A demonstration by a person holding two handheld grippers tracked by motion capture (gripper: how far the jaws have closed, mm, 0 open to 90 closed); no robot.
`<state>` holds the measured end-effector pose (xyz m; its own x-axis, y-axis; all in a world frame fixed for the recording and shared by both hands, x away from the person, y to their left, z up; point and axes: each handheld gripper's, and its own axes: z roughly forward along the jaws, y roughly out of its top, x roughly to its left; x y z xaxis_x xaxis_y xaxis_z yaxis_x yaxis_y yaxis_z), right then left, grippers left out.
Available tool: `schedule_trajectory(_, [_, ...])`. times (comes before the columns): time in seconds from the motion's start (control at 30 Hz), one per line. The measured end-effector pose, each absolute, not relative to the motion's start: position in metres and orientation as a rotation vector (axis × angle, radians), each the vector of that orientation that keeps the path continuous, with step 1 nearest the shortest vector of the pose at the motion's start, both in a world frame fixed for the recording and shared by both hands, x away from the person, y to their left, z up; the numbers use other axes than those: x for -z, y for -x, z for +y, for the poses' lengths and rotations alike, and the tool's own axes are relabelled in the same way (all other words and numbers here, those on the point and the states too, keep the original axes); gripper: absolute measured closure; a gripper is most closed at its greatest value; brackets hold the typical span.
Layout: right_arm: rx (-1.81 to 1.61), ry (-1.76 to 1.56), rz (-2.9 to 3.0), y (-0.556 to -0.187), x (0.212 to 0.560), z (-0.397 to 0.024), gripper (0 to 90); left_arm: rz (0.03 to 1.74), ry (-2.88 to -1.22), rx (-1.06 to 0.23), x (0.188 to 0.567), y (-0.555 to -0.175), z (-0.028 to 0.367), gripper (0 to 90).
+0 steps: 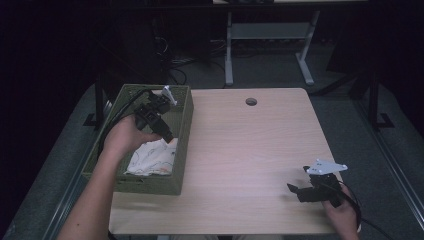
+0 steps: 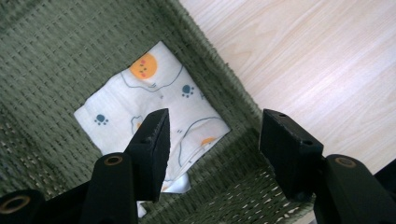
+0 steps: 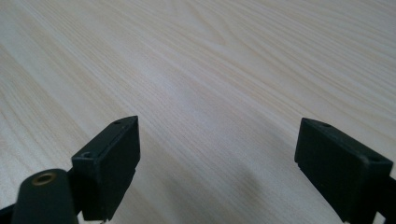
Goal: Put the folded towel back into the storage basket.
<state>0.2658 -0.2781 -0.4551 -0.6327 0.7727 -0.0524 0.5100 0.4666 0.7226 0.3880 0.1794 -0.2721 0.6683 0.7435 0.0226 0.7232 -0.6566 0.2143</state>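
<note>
High view first: your left gripper [image 1: 161, 122] is hanging over the green woven basket [image 1: 182, 131] at the left of the frame, pointing down at the folded printed cloth [image 1: 152, 159] lying on the basket floor toward its lower end, while your right gripper [image 1: 301, 191] is waiting well apart at the lower right of the wooden table [image 1: 250, 150]. Left gripper view: your jaws are standing apart with nothing between the pads; the cloth is lying below them, upper left to lower right, beside the basket wall. Right gripper view: your jaws are gaping wide over bare wood, holding nothing.
</note>
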Motion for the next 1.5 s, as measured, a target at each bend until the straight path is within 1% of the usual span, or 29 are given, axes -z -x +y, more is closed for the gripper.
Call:
schedule_trajectory(0.23, [-0.97,-1.08,2.346,-0.266,0.455,-0.278,13.8,1.18,-2.691,-0.173,0.269,-0.386,0.174,43.6])
schedule_trajectory(0.7, [-0.971,-1.084,2.342,-0.266,0.455,-0.278,13.8,1.111,-2.721,-0.17,0.267,-0.378,0.152,42.0])
schedule_trajectory(1.5, [-0.97,-1.091,2.338,-0.266,0.454,-0.279,13.8,0.987,-2.777,-0.153,0.276,-0.368,0.111,39.5])
